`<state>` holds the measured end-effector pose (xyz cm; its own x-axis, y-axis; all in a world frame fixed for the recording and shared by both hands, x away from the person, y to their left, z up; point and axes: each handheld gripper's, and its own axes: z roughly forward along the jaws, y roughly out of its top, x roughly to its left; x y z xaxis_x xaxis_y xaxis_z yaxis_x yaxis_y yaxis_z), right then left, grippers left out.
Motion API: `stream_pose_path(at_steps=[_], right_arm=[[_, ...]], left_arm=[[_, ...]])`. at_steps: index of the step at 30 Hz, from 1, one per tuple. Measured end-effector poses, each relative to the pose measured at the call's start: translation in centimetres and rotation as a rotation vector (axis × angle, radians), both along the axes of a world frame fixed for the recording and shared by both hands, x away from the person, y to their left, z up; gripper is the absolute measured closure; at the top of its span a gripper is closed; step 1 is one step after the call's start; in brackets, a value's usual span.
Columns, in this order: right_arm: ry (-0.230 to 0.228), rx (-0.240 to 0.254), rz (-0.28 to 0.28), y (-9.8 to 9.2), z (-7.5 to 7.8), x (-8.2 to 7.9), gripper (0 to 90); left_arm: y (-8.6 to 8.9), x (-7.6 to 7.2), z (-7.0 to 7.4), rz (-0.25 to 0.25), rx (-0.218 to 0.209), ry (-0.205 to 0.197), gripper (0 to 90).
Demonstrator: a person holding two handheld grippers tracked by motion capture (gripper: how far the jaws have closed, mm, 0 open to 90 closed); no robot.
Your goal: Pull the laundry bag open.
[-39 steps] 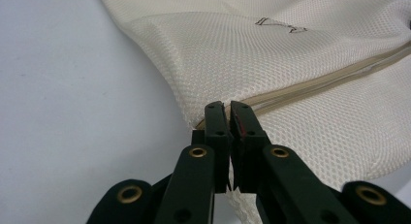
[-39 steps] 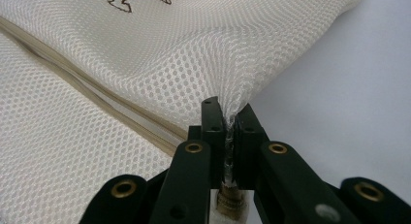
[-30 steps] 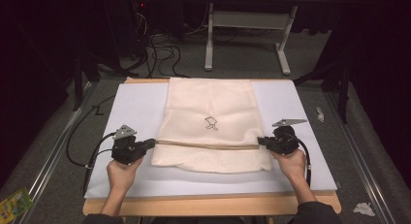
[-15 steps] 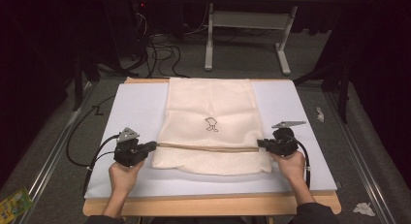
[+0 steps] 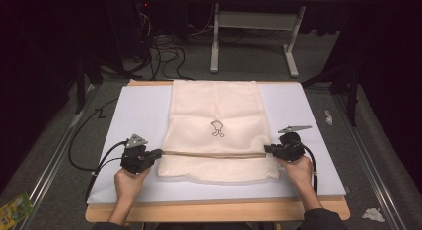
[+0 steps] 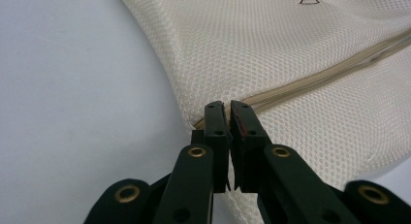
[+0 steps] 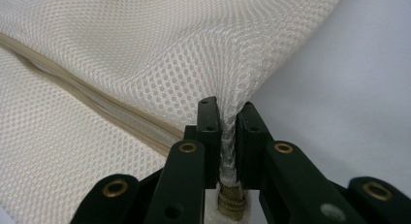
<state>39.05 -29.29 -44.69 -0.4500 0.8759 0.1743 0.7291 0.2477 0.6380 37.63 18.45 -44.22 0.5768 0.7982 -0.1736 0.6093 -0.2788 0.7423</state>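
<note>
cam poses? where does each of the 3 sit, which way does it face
High view: above the person's side, looking forward and down on the white table mat; both hands, left gripper, right gripper.
Left gripper view: rides the left gripper, looking along its black jaws at the cream mesh laundry bag.
Right gripper view: rides the right gripper; jaws just opening, mesh between.
Shared: the bag's beige zipper seam.

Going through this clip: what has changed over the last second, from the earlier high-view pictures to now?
The near part of the mesh laundry bag has been folded further, so its beige fold line sits nearer the person. The left gripper stays clamped on the bag's edge; the right gripper has just been opening slightly, mesh between its fingers. The white board is unchanged.
</note>
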Motion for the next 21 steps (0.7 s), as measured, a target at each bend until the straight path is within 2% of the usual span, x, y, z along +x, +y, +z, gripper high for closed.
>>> stream_pose_path(at_steps=[2,8,14,21], right_arm=[[0.002,-0.016,-0.002,0.13,-0.09,0.05,83.3],[-0.002,-0.022,-0.009,0.12,-0.29,0.09,80.6],[-0.014,-0.048,0.001,0.38,-0.3,0.14,77.9],[-0.028,-0.053,-0.007,0.32,-0.17,0.11,65.4]], left_arm=[[-0.04,0.0,-0.16,0.003,0.001,0.0,86.1],[-0.02,0.05,-0.49,0.008,0.005,0.003,85.5],[0.2,0.07,-0.35,0.012,-0.006,-0.011,81.6],[0.37,-0.02,-0.13,0.017,-0.016,-0.039,75.9]])
